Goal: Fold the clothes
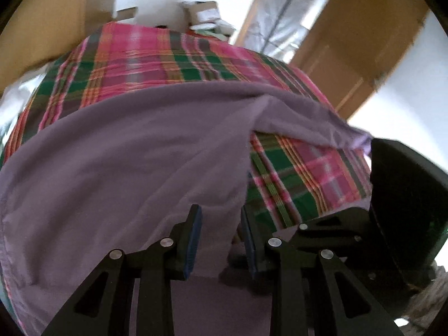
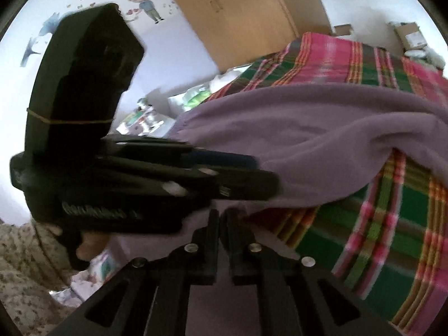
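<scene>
While left gripper (image 1: pixel 221 240) gapes, right gripper (image 2: pixel 222 240) pinches garment (image 2: pixel 322 128).

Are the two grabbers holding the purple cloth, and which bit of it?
The right gripper is shut on the purple garment, at its near edge. The left gripper is open around a hanging fold, not pinching it.

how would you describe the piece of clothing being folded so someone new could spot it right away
Start from the bed covered by a pink and green plaid sheet. Draped across its near side lies the purple garment, with the left gripper at its near edge. It is the only plain, single-coloured cloth there; all the fabric around it is checked.
</scene>
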A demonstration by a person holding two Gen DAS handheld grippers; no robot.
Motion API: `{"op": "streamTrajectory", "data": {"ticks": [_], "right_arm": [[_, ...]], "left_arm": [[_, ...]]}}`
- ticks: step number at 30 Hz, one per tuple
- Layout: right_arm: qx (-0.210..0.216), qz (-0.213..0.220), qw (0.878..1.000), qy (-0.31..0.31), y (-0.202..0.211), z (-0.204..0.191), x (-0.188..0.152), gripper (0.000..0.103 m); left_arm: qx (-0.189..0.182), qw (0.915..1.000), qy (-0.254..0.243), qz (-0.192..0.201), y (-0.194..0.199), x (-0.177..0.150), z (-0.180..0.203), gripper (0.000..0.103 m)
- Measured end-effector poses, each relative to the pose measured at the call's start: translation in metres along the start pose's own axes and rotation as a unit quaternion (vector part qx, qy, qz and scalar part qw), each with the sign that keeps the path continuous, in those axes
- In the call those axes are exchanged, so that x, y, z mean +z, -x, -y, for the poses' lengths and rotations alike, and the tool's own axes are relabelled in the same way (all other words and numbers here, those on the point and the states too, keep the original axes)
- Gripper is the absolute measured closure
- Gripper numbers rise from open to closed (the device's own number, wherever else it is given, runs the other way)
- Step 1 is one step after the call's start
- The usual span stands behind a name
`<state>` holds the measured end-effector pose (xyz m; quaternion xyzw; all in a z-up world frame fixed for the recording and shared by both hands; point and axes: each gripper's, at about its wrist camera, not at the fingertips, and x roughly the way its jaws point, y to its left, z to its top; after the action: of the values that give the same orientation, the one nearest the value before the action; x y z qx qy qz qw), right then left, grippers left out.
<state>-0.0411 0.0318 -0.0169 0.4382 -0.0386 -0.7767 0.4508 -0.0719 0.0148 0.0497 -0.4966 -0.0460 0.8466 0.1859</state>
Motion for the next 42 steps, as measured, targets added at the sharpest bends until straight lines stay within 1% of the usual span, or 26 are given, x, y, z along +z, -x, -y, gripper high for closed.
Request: {"op": "streamTrajectory", "data": {"ticks": [2, 4, 6, 8, 9, 10, 12, 15, 17, 18, 19, 20, 23, 24, 26, 28, 31, 34, 37, 38, 39, 40, 41, 42], "right_arm": [[-0.008, -0.005, 1.0, 0.005, 0.004, -0.002, -0.004, 0.082], [-0.012, -0.002, 1.0, -0.003, 0.015, 0.0, -0.008, 0.081], [-0.021, 0.002, 1.0, -0.015, 0.027, 0.006, -0.014, 0.076], [-0.033, 0.006, 0.999, -0.031, 0.043, 0.016, -0.019, 0.072], [-0.045, 0.011, 0.998, -0.041, 0.051, 0.022, -0.023, 0.072], [-0.063, 0.025, 0.996, -0.053, 0.063, 0.031, -0.026, 0.072], [-0.081, 0.042, 0.992, -0.089, 0.083, 0.052, -0.034, 0.071], [-0.141, 0.084, 0.971, -0.172, 0.121, 0.097, -0.046, 0.067], [-0.176, 0.113, 0.953, -0.218, 0.141, 0.124, -0.051, 0.065], [-0.186, 0.127, 0.943, -0.245, 0.153, 0.138, -0.058, 0.062], [-0.195, 0.141, 0.932, -0.272, 0.164, 0.152, -0.064, 0.061], [-0.199, 0.146, 0.925, -0.289, 0.175, 0.161, -0.071, 0.061], [-0.217, 0.157, 0.905, -0.331, 0.184, 0.186, -0.078, 0.06], [-0.217, 0.161, 0.9, -0.343, 0.185, 0.193, -0.08, 0.06], [-0.219, 0.167, 0.894, -0.354, 0.187, 0.202, -0.081, 0.06], [-0.221, 0.173, 0.89, -0.359, 0.187, 0.209, -0.078, 0.059], [-0.223, 0.179, 0.887, -0.363, 0.185, 0.217, -0.07, 0.059], [-0.217, 0.19, 0.878, -0.381, 0.184, 0.23, -0.065, 0.059], [-0.204, 0.195, 0.874, -0.396, 0.182, 0.237, -0.063, 0.059], [-0.203, 0.197, 0.872, -0.4, 0.183, 0.24, -0.063, 0.06], [-0.201, 0.2, 0.87, -0.404, 0.185, 0.243, -0.061, 0.062], [-0.2, 0.202, 0.868, -0.407, 0.187, 0.245, -0.062, 0.065], [-0.202, 0.203, 0.865, -0.412, 0.19, 0.248, -0.063, 0.073], [-0.204, 0.203, 0.864, -0.413, 0.19, 0.249, -0.062, 0.077]], "left_arm": [[0.023, 0.9992, -0.025, -0.022, -0.011, -0.001, 0.009, 0.073], [0.038, 0.9982, -0.035, -0.029, -0.018, -0.001, 0.013, 0.073], [0.049, 0.9975, -0.039, -0.031, -0.023, -0.002, 0.015, 0.073], [0.076, 0.9955, -0.044, -0.034, -0.027, -0.001, 0.016, 0.073], [0.092, 0.9939, -0.049, -0.036, -0.029, -0.002, 0.017, 0.073], [0.109, 0.9916, -0.056, -0.04, -0.031, -0.003, 0.017, 0.073], [0.125, 0.9889, -0.067, -0.044, -0.035, -0.007, 0.021, 0.073], [0.14, 0.9853, -0.085, -0.048, -0.037, -0.011, 0.028, 0.073], [0.15, 0.9829, -0.097, -0.045, -0.039, -0.012, 0.033, 0.073], [0.152, 0.9823, -0.1, -0.044, -0.039, -0.011, 0.034, 0.073], [0.152, 0.9823, -0.1, -0.044, -0.039, -0.011, 0.035, 0.073], [0.152, 0.9825, -0.098, -0.044, -0.039, -0.01, 0.035, 0.073], [0.162, 0.9808, -0.1, -0.042, -0.039, -0.009, 0.035, 0.073], [0.17, 0.9789, -0.106, -0.04, -0.039, -0.009, 0.036, 0.073], [0.181, 0.9759, -0.117, -0.037, -0.04, -0.01, 0.039, 0.073], [0.183, 0.975, -0.121, -0.034, -0.04, -0.01, 0.039, 0.073], [0.182, 0.9769, -0.108, -0.029, -0.041, -0.006, 0.034, 0.071], [0.176, 0.9792, -0.098, -0.025, -0.041, -0.004, 0.031, 0.071], [0.169, 0.9806, -0.097, -0.022, -0.041, -0.004, 0.029, 0.072], [0.163, 0.9815, -0.097, -0.023, -0.04, -0.004, 0.029, 0.075], [0.157, 0.9825, -0.097, -0.023, -0.04, -0.004, 0.028, 0.078], [0.147, 0.9841, -0.096, -0.024, -0.04, -0.004, 0.028, 0.086], [0.138, 0.9856, -0.095, -0.023, -0.038, -0.004, 0.028, 0.09], [0.132, 0.9866, -0.093, -0.022, -0.037, -0.004, 0.028, 0.09]]}}
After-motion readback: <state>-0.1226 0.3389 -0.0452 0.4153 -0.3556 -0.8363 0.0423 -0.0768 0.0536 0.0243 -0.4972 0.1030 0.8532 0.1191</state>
